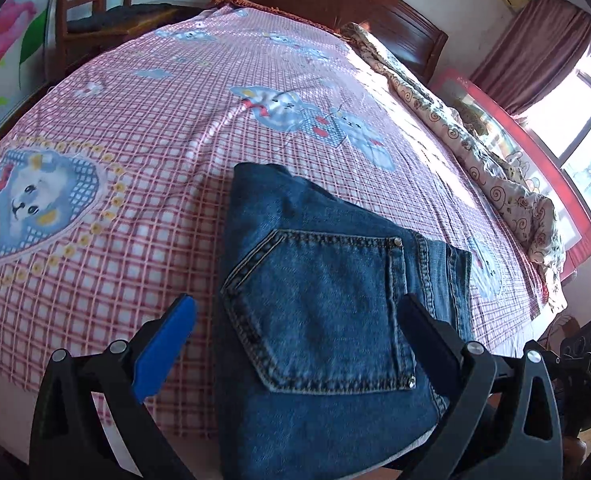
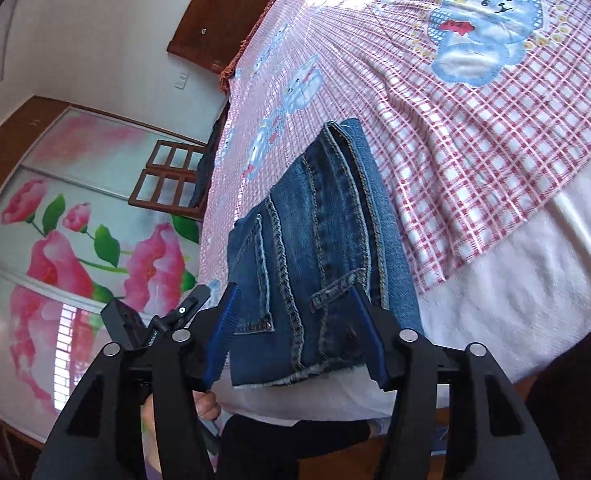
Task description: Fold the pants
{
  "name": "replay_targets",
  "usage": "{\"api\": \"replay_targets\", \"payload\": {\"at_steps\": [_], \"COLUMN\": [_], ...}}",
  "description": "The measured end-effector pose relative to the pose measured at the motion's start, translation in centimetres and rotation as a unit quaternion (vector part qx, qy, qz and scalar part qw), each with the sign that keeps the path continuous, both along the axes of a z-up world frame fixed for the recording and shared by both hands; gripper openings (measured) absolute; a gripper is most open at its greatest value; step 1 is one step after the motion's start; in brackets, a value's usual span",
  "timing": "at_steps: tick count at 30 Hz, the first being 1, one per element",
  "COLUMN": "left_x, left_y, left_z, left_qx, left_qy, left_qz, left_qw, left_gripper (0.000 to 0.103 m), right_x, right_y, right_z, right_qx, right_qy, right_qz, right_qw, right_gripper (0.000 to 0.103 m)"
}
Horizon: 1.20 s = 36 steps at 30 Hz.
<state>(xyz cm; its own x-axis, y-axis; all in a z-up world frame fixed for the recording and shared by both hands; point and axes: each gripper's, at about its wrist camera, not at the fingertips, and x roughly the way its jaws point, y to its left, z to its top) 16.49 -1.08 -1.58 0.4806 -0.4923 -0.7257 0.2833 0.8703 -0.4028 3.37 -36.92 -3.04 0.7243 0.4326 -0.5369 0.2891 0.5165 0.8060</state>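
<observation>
Checked bed sheet (image 1: 143, 120), one folded jeans (image 1: 319, 312) between two wide-open tools (image 1: 295, 320) (image 2: 295, 308).

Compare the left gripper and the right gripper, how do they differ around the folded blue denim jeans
The left gripper is spread wide, its fingers well apart over the back pocket of the folded blue denim jeans; the right gripper has a narrower gap, with the jeans' end between its fingers. The left gripper looks down on the flat pocket face, while the right gripper faces the stacked seams. Both are open, with blue-padded black fingers, above the pink checked bedsheet.
</observation>
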Motion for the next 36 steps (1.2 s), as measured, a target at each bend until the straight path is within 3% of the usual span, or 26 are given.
{"api": "replay_targets", "payload": {"at_steps": [3, 5, 10, 15, 17, 19, 20, 21, 23, 26, 29, 33, 36], "left_x": [-2.5, -3.6, -5.3, -5.7, -5.3, -5.1, -4.8, -4.5, -4.1, -4.5, -4.7, -4.5, -4.5], "left_y": [3.6, 5.3, 5.8, 3.9, 3.1, 2.5, 2.3, 2.3, 2.7, 3.1, 3.5, 4.4, 4.6], "left_z": [-2.3, -3.9, -4.7, -5.1, -5.5, -5.4, -5.5, -5.7, -5.7, -5.6, -6.0, -7.7, -8.0], "left_qx": [-0.009, -0.042, -0.109, -0.111, -0.115, -0.109, -0.102, -0.095, -0.11, -0.136, -0.153, -0.167, -0.165], "left_qy": [0.044, 0.08, 0.088, 0.088, 0.103, 0.107, 0.11, 0.117, 0.119, 0.117, 0.119, 0.127, 0.125], "left_qz": [0.032, 0.043, 0.02, 0.0, -0.009, -0.004, -0.006, -0.001, 0.001, 0.015, 0.026, 0.028, 0.021], "left_qw": [0.9985, 0.9949, 0.99, 0.9899, 0.9879, 0.9883, 0.9886, 0.9886, 0.9869, 0.9837, 0.9806, 0.9773, 0.9781], "left_gripper": [0.101, 0.1, 0.099, 0.091, 0.071, 0.063, 0.047, 0.045, 0.028, 0.019, 0.018, 0.018, 0.019], "right_x": [-2.2, -2.8, -2.8, -1.3, -0.4, 0.0, 0.1, 0.2, 0.2, -0.2, -0.8, -1.2, -1.4], "right_y": [-0.6, -1.2, -1.2, -0.1, 0.6, 0.9, 1.1, 1.3, 1.5, 1.9, 2.5, 2.1, 1.7], "right_z": [-0.9, -1.6, -2.6, -3.1, -3.5, -3.5, -3.4, -3.3, -3.1, -2.1, -1.1, -4.5, -6.5], "right_qx": [0.014, 0.029, 0.062, 0.063, 0.055, 0.043, 0.036, 0.024, 0.021, 0.023, 0.021, 0.018, 0.049], "right_qy": [0.01, 0.018, 0.005, 0.01, 0.018, 0.02, 0.02, 0.022, 0.016, -0.005, -0.018, 0.025, 0.017], "right_qz": [-0.01, -0.023, -0.017, -0.016, -0.01, -0.009, -0.009, -0.005, 0.003, 0.009, 0.017, 0.01, -0.004], "right_qw": [1.0, 0.999, 0.998, 0.998, 0.998, 0.999, 0.999, 0.999, 1.0, 1.0, 0.999, 0.999, 0.999], "right_gripper": [0.056, 0.056, 0.056, 0.056, 0.056, 0.051, 0.042, 0.021, 0.015, 0.014, 0.014, 0.013, 0.013]}}
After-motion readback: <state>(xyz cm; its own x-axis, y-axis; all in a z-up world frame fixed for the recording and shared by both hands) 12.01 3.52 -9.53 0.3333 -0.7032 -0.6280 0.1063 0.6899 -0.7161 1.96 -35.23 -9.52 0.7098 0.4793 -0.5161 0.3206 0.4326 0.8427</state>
